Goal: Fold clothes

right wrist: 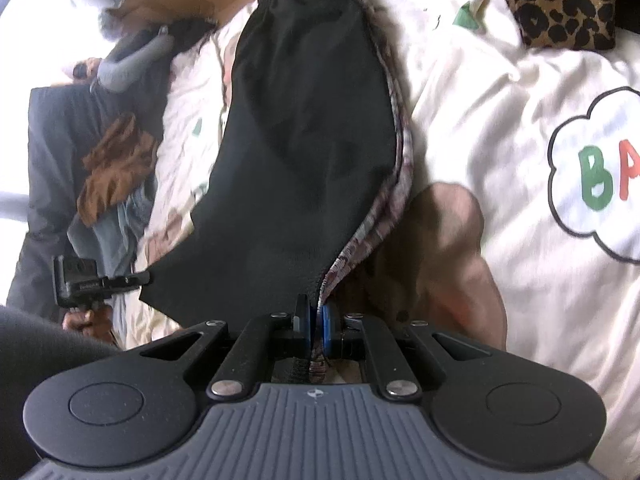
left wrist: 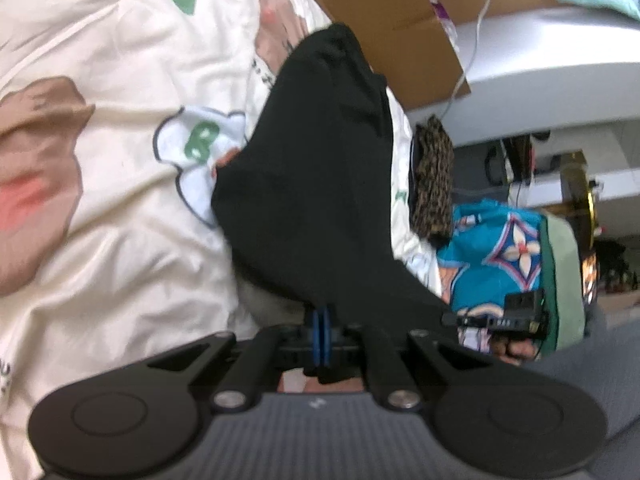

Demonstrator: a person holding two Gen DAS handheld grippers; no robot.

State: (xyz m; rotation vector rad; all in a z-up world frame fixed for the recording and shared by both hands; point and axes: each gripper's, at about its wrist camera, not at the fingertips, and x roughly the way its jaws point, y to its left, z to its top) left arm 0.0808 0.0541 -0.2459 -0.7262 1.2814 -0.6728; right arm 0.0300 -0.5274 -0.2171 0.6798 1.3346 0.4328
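Note:
A black garment hangs stretched over the bed, held up at two points of its near edge. My left gripper is shut on one corner, its blue pads pressed together with the cloth between them. My right gripper is shut on the other corner, where a patterned inner layer shows along the black garment's right edge. Each view shows the other hand: the right gripper at the cloth's right corner, the left gripper at its left corner. The far end droops toward the sheet.
A cream bedsheet with cartoon prints lies below. A leopard-print item and a blue patterned cloth lie to one side, a heap of brown and grey clothes to the other. A cardboard box stands beyond the bed.

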